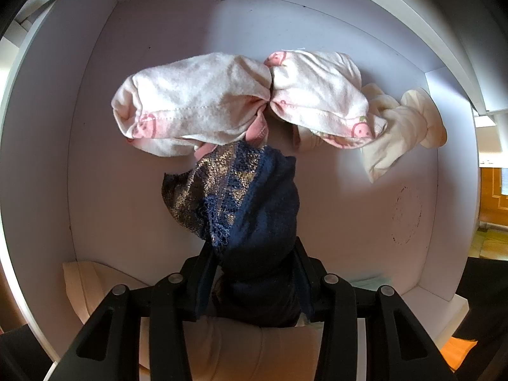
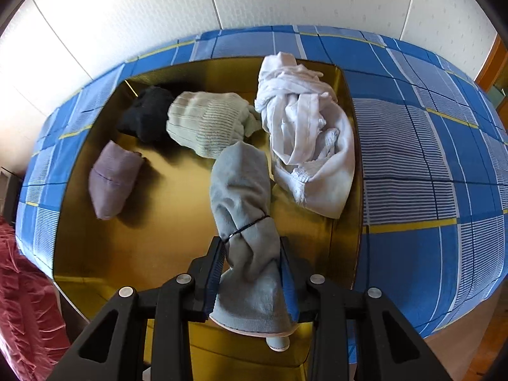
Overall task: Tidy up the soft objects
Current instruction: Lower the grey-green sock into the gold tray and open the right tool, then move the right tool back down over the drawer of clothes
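Observation:
In the left wrist view my left gripper [image 1: 254,250] is shut on a dark navy cloth with gold lace trim [image 1: 244,197], which hangs over the floor of a white box [image 1: 133,190]. Two pink-patterned bundles [image 1: 193,101] [image 1: 320,95] and a cream bundle [image 1: 403,123] lie at the far side of that box. In the right wrist view my right gripper [image 2: 252,244] is shut on a grey sock roll tied with a black band [image 2: 243,190], held above a gold box [image 2: 177,222].
The gold box holds a lilac roll [image 2: 111,179], a black bundle [image 2: 146,114], a pale green ribbed roll [image 2: 209,120] and a white crumpled cloth [image 2: 304,133]. It sits on a blue checked bedspread [image 2: 428,158]. A red fabric [image 2: 22,301] lies at the lower left.

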The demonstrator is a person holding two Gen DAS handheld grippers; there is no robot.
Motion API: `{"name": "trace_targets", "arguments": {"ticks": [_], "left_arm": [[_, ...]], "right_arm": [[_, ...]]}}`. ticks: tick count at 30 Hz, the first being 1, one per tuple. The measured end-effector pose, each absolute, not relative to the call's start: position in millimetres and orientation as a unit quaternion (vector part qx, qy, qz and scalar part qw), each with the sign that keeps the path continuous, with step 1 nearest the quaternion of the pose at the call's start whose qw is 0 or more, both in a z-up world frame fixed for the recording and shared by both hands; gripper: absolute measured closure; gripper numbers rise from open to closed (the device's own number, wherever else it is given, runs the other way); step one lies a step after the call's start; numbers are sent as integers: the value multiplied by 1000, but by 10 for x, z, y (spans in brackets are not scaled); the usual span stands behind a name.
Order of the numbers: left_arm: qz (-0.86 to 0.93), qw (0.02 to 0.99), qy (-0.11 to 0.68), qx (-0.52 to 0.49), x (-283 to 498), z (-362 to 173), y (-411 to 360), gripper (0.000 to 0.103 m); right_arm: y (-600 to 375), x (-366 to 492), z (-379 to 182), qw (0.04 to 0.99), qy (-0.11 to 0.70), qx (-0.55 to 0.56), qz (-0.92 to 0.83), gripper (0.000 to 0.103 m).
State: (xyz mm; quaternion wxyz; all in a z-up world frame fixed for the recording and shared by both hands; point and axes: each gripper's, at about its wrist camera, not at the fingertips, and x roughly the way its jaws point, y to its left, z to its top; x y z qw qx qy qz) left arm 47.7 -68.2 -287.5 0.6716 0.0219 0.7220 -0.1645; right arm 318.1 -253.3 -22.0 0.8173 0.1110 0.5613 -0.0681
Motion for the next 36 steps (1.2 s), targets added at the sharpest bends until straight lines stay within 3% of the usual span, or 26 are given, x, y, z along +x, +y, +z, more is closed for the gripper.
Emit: {"name": "trace_targets", "arguments": {"ticks": [9,21,36], "left_arm": [[-165,672,722,23,468,-2872,-713,57],[-167,672,721,25,446,-2862,-732,55],[-157,671,724,23,418,-2916,-622,40]], "right_arm": [[-2499,3153,-288,820,558,93,-93,68],[-2590,2691,77,853,507,110,-57,68],[-2721,1695,90,882,451,134,12,68]]}}
